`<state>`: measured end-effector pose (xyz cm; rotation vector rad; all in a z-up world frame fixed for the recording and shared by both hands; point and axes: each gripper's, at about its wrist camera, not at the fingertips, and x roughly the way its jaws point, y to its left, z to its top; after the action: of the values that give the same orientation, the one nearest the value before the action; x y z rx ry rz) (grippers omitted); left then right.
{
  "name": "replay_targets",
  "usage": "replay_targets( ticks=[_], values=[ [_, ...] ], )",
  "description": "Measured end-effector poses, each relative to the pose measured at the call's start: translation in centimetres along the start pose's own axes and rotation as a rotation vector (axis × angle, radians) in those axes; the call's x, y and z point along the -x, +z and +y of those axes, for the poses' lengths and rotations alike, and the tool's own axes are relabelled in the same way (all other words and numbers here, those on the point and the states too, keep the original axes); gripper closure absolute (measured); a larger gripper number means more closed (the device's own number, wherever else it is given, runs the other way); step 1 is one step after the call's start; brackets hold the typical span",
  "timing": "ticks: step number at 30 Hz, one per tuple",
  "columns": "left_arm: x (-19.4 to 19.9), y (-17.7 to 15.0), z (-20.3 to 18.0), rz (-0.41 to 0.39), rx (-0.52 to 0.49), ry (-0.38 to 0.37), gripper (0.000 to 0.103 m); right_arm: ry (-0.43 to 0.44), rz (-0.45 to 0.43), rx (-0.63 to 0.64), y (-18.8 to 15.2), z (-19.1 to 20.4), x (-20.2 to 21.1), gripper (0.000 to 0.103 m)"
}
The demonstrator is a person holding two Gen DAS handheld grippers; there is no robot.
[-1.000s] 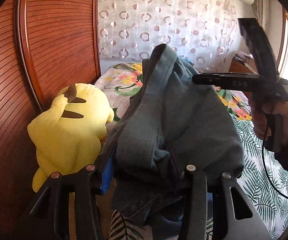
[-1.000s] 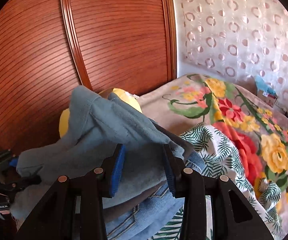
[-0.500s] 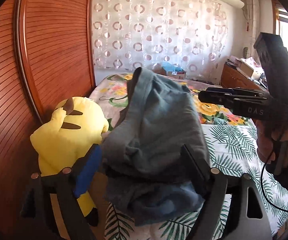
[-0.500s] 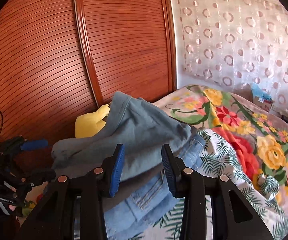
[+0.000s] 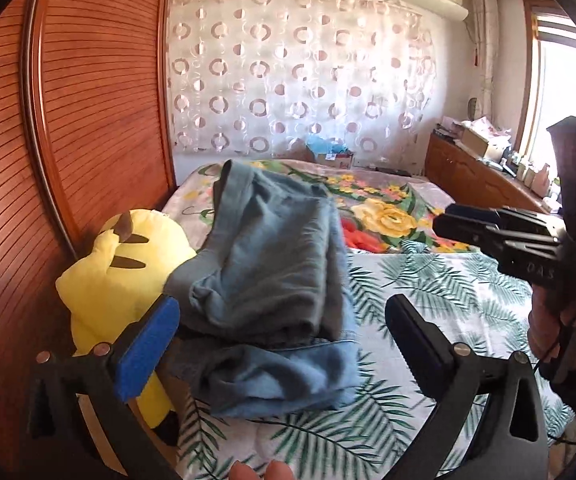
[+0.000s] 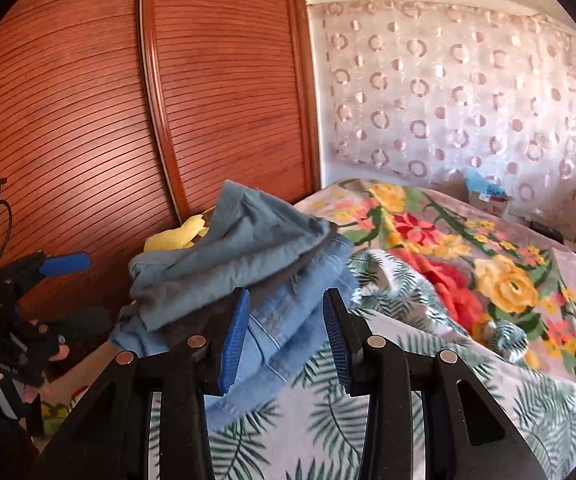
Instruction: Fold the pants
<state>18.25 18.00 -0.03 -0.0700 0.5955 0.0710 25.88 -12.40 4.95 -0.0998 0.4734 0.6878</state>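
Observation:
The grey-blue pants (image 5: 264, 264) lie folded on top of a pile with blue jeans (image 5: 288, 376) on the leaf-print bed. In the right wrist view the pants (image 6: 240, 248) top the same pile over the jeans (image 6: 288, 320). My left gripper (image 5: 284, 332) is open and empty, held back from the pile's near edge. My right gripper (image 6: 284, 336) is open and empty, just in front of the pile's right side. The right gripper also shows in the left wrist view (image 5: 499, 236), to the right of the pile.
A yellow plush toy (image 5: 124, 272) sits left of the pile against the wooden wardrobe doors (image 5: 68, 128). A floral blanket (image 6: 447, 248) covers the far bed. A box (image 5: 329, 156) sits by the curtain; a wooden dresser (image 5: 471, 176) stands at the right.
Both grippers let go of the pants and opened. They drew back from the pile, and the pants settled onto the jeans.

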Motion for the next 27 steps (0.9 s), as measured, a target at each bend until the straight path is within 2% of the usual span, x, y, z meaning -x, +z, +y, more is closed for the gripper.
replay_targets(
  ticks=[3,6,12,22,27],
  values=[
    [1.0,-0.1,-1.0,-0.011,-0.016,0.003,0.0,-0.019,-0.018,-0.011,-0.6,0.7,2.2,0.05],
    [1.9,-0.2,-2.0,-0.021,-0.031,0.006,0.0,-0.032,-0.031,-0.013,-1.5,1.3,4.1,0.045],
    [3.1,-1.1,-4.0,-0.03,-0.066,0.017,0.0,-0.075,-0.038,-0.049,-3.7,2.3,7.6,0.044],
    [4.9,-3.0,-7.7,-0.03,-0.069,-0.05,0.0,-0.158,-0.057,-0.106,-6.8,3.7,13.0,0.044],
    [5.8,-3.4,-9.9,-0.035,-0.085,-0.073,0.0,-0.226,-0.059,-0.141,-7.9,4.0,15.6,0.044]
  ],
)
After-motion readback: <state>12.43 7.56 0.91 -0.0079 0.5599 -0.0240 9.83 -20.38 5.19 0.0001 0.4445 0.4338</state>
